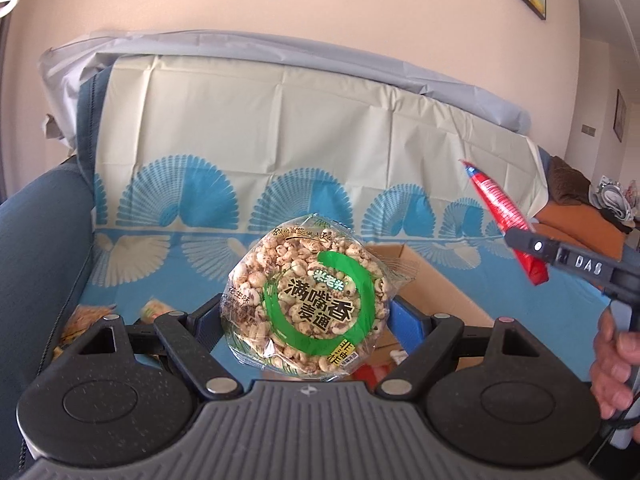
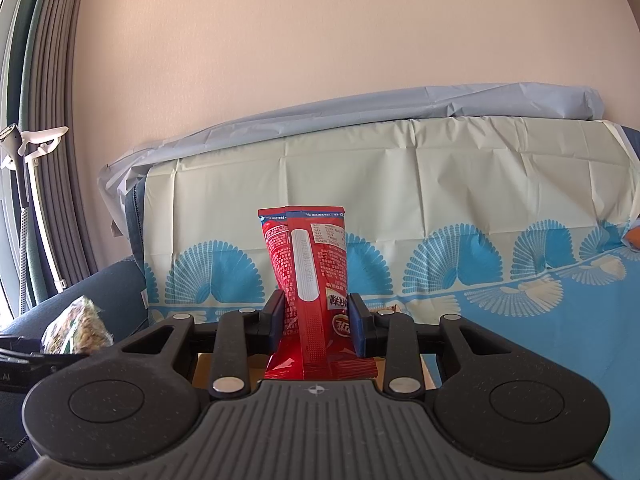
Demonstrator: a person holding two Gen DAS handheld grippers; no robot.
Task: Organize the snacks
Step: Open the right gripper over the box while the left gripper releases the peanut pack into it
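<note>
We hold two snacks aloft over a sofa. The left hand-held gripper (image 1: 306, 312) stands wide and clasps the round puffed-grain pack (image 1: 306, 304) by its edges; the right hand-held gripper (image 2: 316, 320) is nearly closed on the red pouch (image 2: 310, 280), which stands upright between the pads.

Outward from both lies the cardboard box (image 1: 432, 280), open, resting on the patterned cover (image 1: 280, 140) of the sofa; more snacks (image 1: 80, 320) lie loose at the left of the seat.

Risks, as we judge them:
- The round pack is gripped only across crinkly film, so it may slip or rotate if we tilt the wrist.
- The red pouch, pinched low, may fold over.
- The two tools are near each other, so a hasty descent to the box may bring them together.
</note>
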